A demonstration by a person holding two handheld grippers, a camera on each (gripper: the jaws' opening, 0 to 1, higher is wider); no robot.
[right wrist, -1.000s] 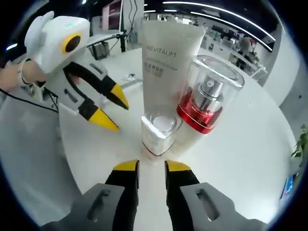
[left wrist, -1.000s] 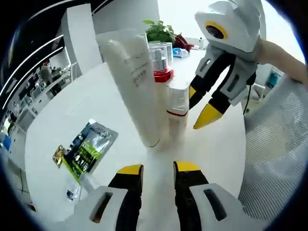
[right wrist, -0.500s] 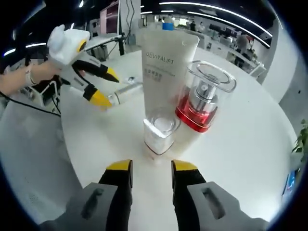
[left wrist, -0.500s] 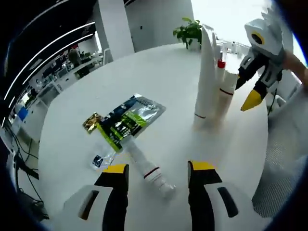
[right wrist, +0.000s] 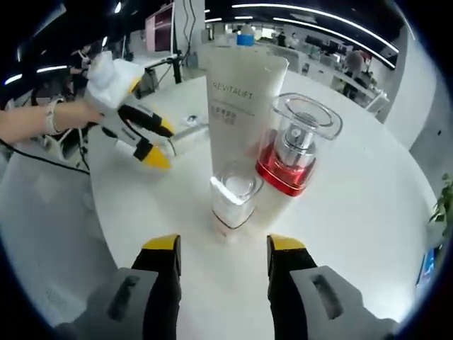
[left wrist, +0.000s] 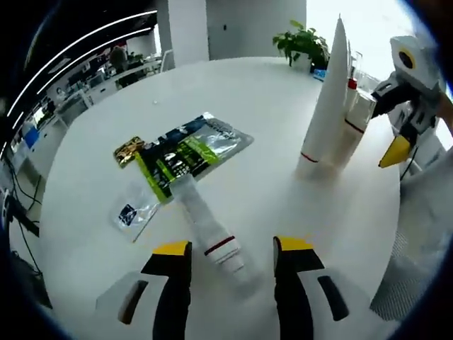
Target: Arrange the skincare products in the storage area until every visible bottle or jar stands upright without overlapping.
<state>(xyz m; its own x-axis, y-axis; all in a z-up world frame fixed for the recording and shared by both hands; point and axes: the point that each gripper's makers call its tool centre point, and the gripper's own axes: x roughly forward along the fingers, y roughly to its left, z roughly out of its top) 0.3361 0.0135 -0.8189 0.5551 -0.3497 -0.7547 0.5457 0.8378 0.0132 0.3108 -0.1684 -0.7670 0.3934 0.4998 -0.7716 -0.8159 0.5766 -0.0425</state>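
A white bottle with a red band [left wrist: 207,225] lies on its side on the white table [left wrist: 255,92]. My left gripper [left wrist: 232,248] is open, its jaws on either side of the bottle's near end. A tall white tube [right wrist: 241,99] stands upright, touching a small clear-capped bottle [right wrist: 232,200] and a pump bottle with a red collar [right wrist: 296,159]. My right gripper [right wrist: 223,245] is open just in front of the small bottle, holding nothing. The left gripper [right wrist: 161,144] comes in from the left over the lying bottle [right wrist: 188,134]. The right gripper [left wrist: 391,138] is beside the standing tube [left wrist: 327,106].
A green and black sachet [left wrist: 182,152], a gold sachet [left wrist: 127,150] and a small clear packet [left wrist: 132,212] lie flat beyond the lying bottle. A potted plant [left wrist: 303,42] stands at the far edge. A person's hand [right wrist: 42,117] holds the left gripper. A mesh chair back [left wrist: 425,227] is at the right.
My left gripper has swung away from the standing group to the lying bottle and opened wider. My right gripper's jaws have spread apart; the standing products stay put.
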